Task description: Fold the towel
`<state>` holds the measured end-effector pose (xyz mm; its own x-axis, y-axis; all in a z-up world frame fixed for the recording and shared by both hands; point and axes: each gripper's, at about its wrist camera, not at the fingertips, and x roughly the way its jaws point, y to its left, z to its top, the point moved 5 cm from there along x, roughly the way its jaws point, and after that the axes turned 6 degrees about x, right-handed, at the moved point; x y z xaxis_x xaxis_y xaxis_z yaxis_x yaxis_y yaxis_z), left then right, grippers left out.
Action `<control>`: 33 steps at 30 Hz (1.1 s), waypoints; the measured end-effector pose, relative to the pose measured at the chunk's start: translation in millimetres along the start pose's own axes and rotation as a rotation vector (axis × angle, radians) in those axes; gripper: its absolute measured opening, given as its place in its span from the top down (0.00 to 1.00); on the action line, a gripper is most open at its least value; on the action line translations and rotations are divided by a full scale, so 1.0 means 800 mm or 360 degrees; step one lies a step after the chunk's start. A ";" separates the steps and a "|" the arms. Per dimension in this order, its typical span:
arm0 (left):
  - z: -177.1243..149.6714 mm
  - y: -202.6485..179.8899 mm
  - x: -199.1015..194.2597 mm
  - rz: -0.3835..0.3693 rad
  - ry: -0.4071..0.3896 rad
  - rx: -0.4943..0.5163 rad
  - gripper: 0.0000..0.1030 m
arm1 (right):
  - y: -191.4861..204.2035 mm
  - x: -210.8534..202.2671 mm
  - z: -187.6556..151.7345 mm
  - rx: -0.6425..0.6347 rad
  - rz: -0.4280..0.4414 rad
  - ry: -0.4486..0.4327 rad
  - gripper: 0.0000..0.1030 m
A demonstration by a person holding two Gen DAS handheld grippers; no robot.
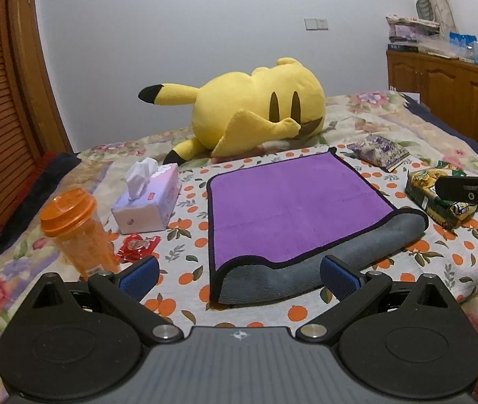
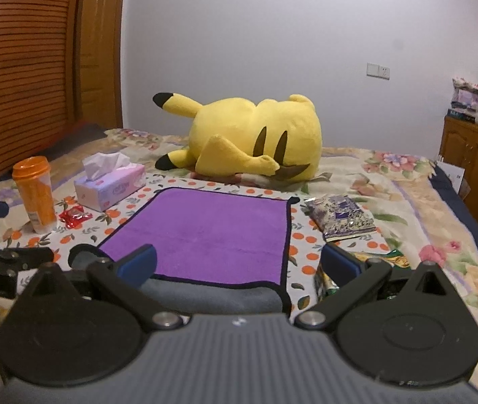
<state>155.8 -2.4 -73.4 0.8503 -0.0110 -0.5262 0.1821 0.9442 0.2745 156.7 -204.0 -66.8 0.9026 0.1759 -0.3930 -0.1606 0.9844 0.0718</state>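
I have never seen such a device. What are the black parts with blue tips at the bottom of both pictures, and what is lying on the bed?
Each picture comes from a camera on a hand-held claw, looking forward between its two blue-tipped fingers. The left claw and the right claw are both open and hold nothing. On the bed lies a purple towel, its near edge turned over to show the grey side. Around it are a yellow plush toy, a tissue box, an orange cup and snack packets.

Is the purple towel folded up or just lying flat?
Folded once. The towel lies doubled, its purple top layer over a grey underside that rolls out along the near edge. Both grippers hover open, touching nothing.
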 end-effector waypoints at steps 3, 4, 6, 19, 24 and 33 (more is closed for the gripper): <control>0.000 0.000 0.010 -0.0004 0.0015 0.0012 0.00 | -0.002 0.006 0.003 0.0005 0.0011 -0.0006 0.00; 0.000 0.000 0.013 -0.0008 0.0018 0.0013 0.00 | -0.003 0.008 0.005 0.0007 0.0017 -0.0010 0.00; 0.000 0.001 0.020 -0.0018 0.0027 0.0015 0.00 | -0.006 0.013 0.007 0.0011 0.0021 -0.0009 0.00; -0.002 0.012 0.061 -0.0070 0.0082 -0.0028 0.00 | -0.019 0.048 0.010 0.0001 0.0050 0.0065 0.00; -0.001 0.020 0.077 -0.0093 0.0108 -0.0051 0.04 | -0.023 0.062 0.005 -0.0022 0.0043 0.0114 0.00; -0.006 0.031 0.098 -0.0149 0.0168 -0.0079 0.26 | -0.029 0.084 -0.005 -0.0035 0.0052 0.0216 0.00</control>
<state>224.3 21.5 -111.5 0.7736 -0.0678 -0.6301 0.2317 0.9557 0.1816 219.5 -215.1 -98.2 0.8346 0.2051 -0.5113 -0.1993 0.9777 0.0669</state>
